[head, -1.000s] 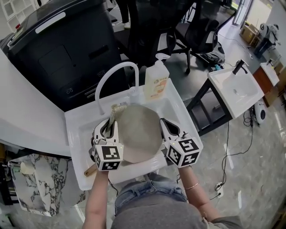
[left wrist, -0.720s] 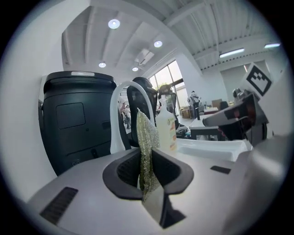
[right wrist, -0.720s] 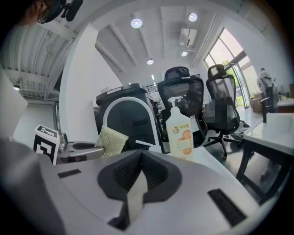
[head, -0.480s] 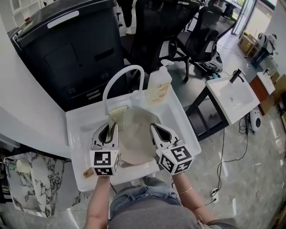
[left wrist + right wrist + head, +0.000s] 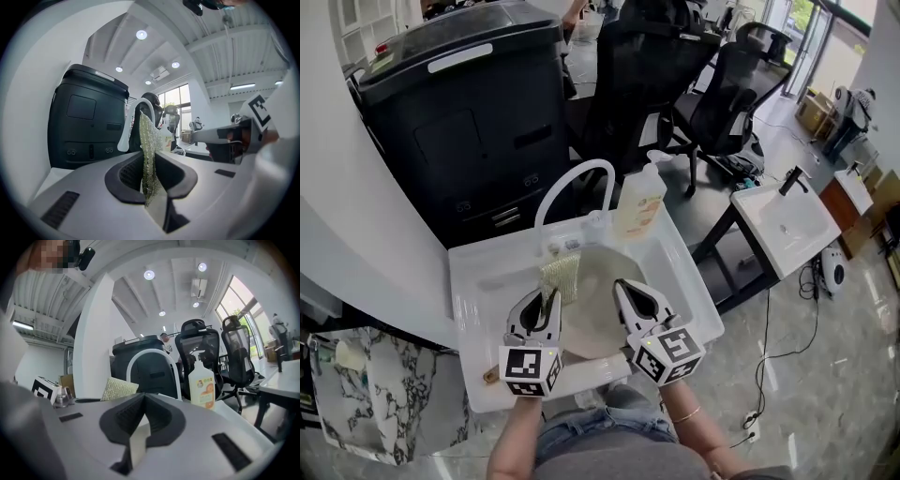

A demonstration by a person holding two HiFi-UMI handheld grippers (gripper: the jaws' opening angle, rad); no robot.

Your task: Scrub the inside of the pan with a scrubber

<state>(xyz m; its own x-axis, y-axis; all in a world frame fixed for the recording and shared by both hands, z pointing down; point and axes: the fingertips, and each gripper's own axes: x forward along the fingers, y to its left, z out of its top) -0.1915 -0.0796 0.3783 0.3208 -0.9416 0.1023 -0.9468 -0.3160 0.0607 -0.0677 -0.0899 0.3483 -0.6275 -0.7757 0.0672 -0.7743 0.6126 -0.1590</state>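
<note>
A round grey pan (image 5: 592, 323) lies in the white sink (image 5: 478, 281), its wooden handle (image 5: 491, 375) pointing to the near left. My left gripper (image 5: 547, 300) is shut on a yellow-green scrubber (image 5: 559, 277), which stands upright at the pan's far left rim. In the left gripper view the scrubber (image 5: 149, 150) sticks up from between the jaws. My right gripper (image 5: 624, 287) sits at the pan's right rim with its jaws shut. In the right gripper view a thin pale strip, apparently the pan's wall, shows between the closed jaws of the right gripper (image 5: 143, 404).
A white arched faucet (image 5: 572, 183) and a soap pump bottle (image 5: 640, 206) stand at the sink's back edge. A large black bin (image 5: 459, 112) is behind the sink. Office chairs (image 5: 722, 84) and a second small sink (image 5: 787, 225) stand to the right.
The pan, raised and tilted a second ago, now sits lower in the sink. Both grippers have moved closer together, and the scrubber stays at the pan's far left rim.
</note>
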